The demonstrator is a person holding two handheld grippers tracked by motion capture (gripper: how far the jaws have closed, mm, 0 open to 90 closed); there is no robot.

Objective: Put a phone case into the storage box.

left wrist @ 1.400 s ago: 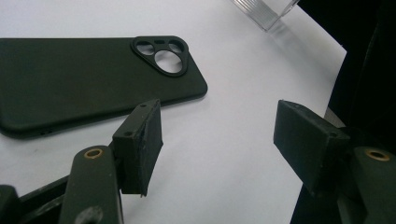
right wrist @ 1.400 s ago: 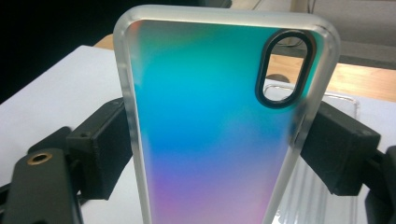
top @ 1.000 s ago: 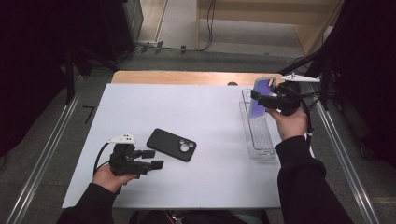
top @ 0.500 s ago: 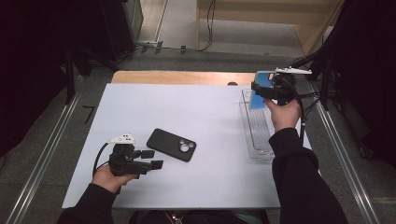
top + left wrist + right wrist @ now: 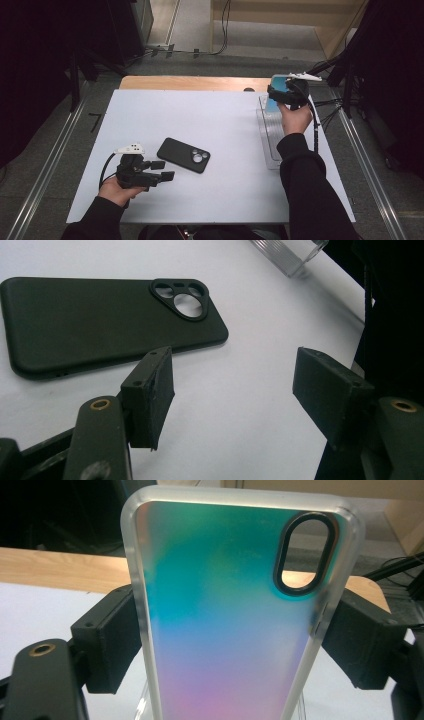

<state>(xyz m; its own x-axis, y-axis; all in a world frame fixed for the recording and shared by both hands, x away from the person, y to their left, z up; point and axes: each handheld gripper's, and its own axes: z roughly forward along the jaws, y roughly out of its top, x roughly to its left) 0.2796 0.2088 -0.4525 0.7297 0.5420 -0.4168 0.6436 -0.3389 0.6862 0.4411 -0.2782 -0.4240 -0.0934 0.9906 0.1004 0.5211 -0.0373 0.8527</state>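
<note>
While my right gripper [image 5: 227, 630] pinches the iridescent case [image 5: 235, 610] by its edges, upright above the clear tray [image 5: 269, 131], my left gripper [image 5: 235, 390] waits, fingers wide, beside the black case [image 5: 100, 325] on the worktop [image 5: 200, 115]

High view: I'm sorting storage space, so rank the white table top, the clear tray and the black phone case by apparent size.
1. White table top, by far the largest.
2. Clear tray, long and narrow.
3. Black phone case, smallest, though its footprint is not far below the tray's.
</note>
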